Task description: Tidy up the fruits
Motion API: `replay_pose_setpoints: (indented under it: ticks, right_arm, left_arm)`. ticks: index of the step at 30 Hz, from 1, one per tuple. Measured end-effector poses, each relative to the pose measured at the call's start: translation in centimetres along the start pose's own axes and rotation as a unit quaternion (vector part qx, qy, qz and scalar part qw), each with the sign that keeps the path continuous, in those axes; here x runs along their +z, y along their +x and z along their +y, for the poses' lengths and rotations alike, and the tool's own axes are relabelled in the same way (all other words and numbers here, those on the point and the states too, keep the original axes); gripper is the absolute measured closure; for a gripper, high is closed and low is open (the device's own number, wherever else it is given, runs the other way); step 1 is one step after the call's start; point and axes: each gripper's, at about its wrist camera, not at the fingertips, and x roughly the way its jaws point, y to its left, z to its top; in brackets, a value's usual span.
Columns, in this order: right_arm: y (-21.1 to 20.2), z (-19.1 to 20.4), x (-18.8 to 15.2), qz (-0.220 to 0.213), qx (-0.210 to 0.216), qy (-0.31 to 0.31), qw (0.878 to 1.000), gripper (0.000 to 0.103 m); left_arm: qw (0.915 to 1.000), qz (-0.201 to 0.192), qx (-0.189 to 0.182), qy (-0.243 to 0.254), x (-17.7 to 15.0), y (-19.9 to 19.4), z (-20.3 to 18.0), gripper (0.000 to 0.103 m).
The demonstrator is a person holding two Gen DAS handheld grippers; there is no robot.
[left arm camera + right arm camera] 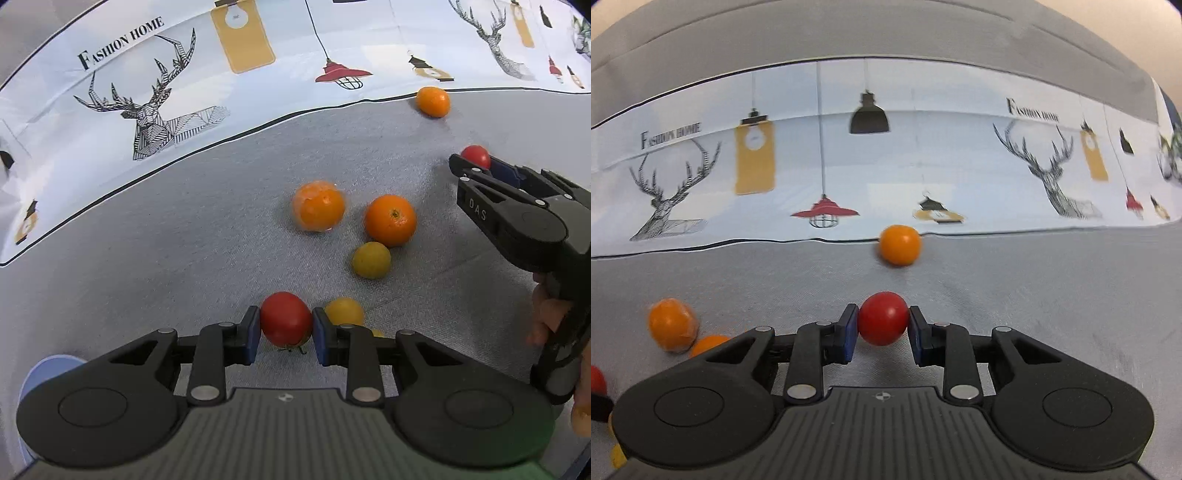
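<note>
Pinching a red tomato (pixel 286 319) between my left gripper (pixel 284 328) pads, I have it clamped just above the grey cloth (pixel 184 240), a yellow tomato (pixel 344 312) just beside it. My right gripper (pixel 882 328) is likewise closed tight on a second red tomato (pixel 883 323). Two oranges (pixel 390 220) sit close together mid-cloth, a yellow-green fruit (pixel 371 259) touching one. Another orange (pixel 899 244) lies at the printed sheet's (pixel 886 166) edge.
</note>
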Motion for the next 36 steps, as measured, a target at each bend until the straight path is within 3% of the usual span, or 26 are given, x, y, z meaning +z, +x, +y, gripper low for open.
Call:
replay_pose_setpoints:
  ticks: [6,12,18,26,36]
  right_arm:
    - [0.4,-0.7,-0.1,0.016,-0.001,0.027,1.0,0.073]
    - [-0.1,-1.0,-0.2,0.012,-0.006,0.03,0.999,0.073]
    - [-3.5,-2.4,-0.2,0.012,-0.013,0.033,0.999,0.073]
    - [-12.9,-2.3,0.8,-0.008,-0.002,0.021,1.0,0.073]
    - [-28.0,2.4,-1.7,0.001,0.103,-0.05,0.993,0.073]
  left_arm:
    - [0.9998,0.011,0.019,0.002,-0.3,-1.2,-0.6,0.07]
    - [0.9998,0.021,0.008,-0.002,-1.4,-2.6,-1.0,0.07]
    - [0.9999,0.015,0.0,-0.008,-3.0,-5.7,-1.1,0.07]
    - [0.9992,-0.007,-0.019,-0.034,-7.4,-12.8,0.3,0.07]
    - [0.9967,-0.037,-0.013,-0.071,-16.5,-21.4,4.5,0.07]
